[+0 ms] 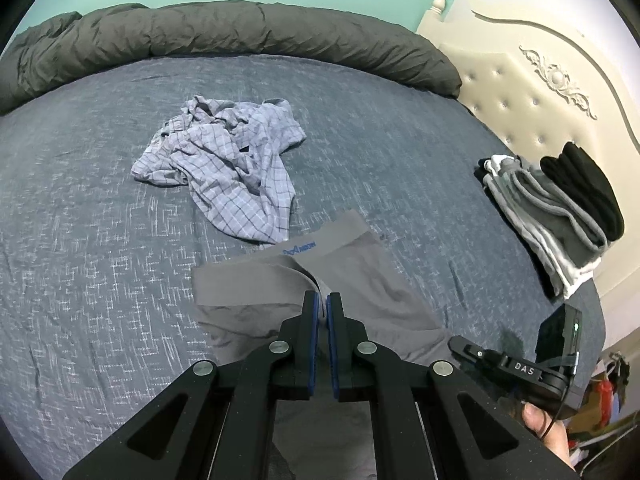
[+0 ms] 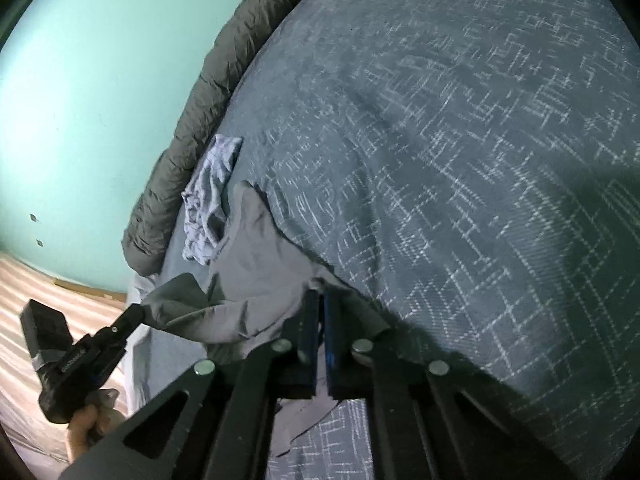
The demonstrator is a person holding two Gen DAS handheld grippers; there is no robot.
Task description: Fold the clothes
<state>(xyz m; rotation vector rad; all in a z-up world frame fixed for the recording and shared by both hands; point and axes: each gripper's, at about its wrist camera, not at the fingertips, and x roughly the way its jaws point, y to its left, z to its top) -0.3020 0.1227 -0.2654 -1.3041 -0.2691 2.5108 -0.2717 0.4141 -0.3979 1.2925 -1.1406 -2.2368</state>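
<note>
Pinching the grey underwear (image 1: 352, 280) from two sides, both tongs are seen pressed together on its cloth. The left gripper (image 1: 323, 300) is closed on a raised fold near the garment's middle, directly at its tips. The right gripper (image 2: 319, 296) is likewise closed on an edge of the same cloth, and in the left wrist view it (image 1: 460, 346) appears just to the right of the left tongs, at the garment's near right corner. The garment is thus held between the two tools, with neither nearer than the other.

The waistband, marked with blue lettering, lies beyond the left tips, and its long axis runs roughly across the line of the left fingers. The cloth is smooth, thin and plain grey, partly lifted off the bedsheet (image 1: 100, 240) and creased where it is gripped; in the right wrist view one corner is drawn taut toward the left tool.

Farther ahead of the left tongs a crumpled checked garment (image 1: 224, 168) lies unfolded. Well to the right, a stack of folded clothes (image 1: 552, 216) rests near the headboard (image 1: 520, 96).

A fold is judged to be in progress.
</note>
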